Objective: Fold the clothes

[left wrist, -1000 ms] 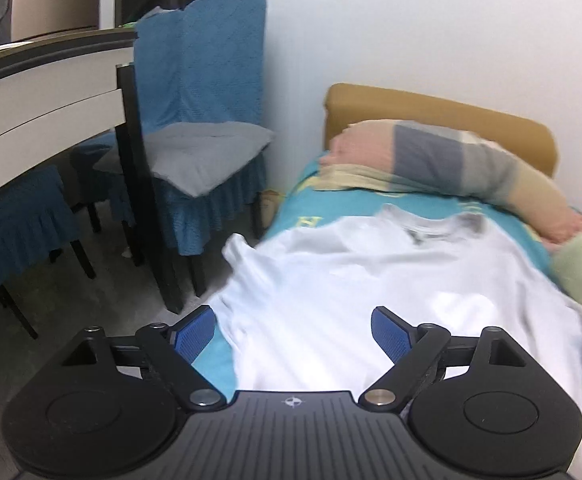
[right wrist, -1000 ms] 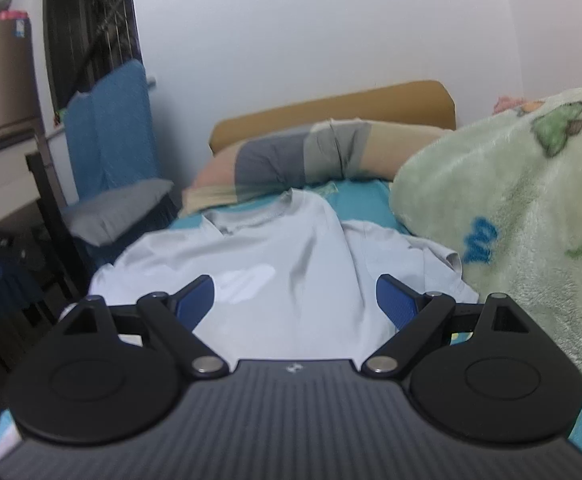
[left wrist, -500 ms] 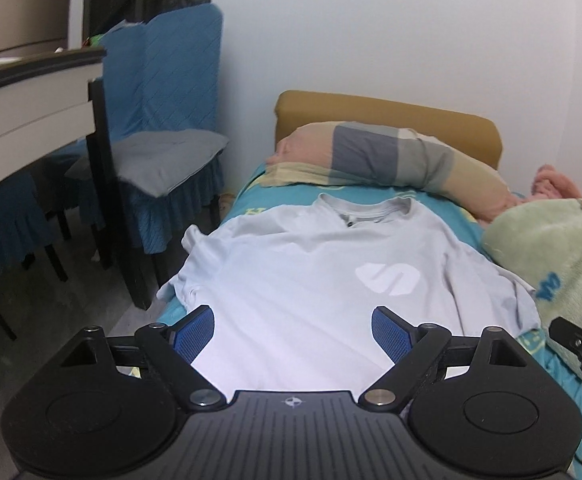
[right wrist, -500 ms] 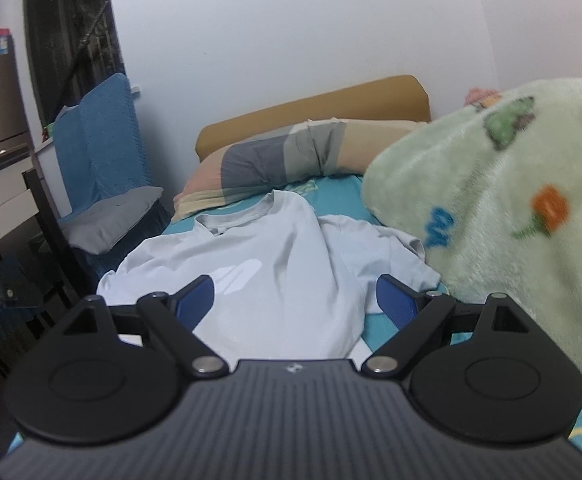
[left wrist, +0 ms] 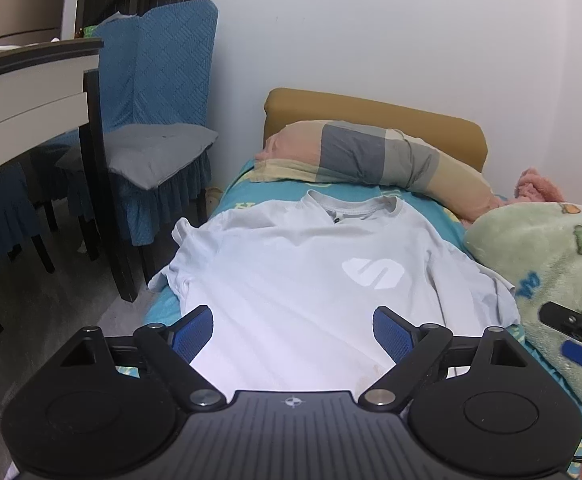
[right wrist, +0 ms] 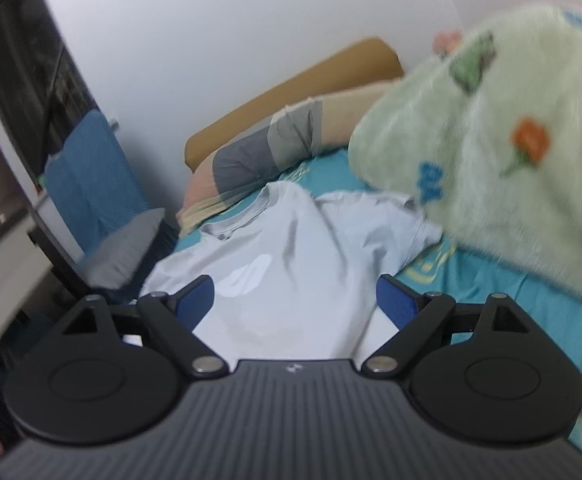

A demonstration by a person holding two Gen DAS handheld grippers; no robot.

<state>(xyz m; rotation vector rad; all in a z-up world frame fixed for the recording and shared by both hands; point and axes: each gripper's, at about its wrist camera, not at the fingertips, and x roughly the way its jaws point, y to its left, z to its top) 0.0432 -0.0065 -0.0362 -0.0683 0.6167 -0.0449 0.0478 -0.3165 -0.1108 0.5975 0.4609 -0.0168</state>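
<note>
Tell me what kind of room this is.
Most likely a bedroom in a home that doubles as a dining corner. A bed in a teal sheet carries a pillow, a fleece blanket and a spread T-shirt; beside it stand a table and a covered chair.

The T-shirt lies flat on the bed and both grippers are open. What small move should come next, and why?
Probably lower the left gripper to the near left side of the white T-shirt and pinch the edge there. The shirt lies spread out, unfolded, and both the left and the right gripper hold nothing.
</note>
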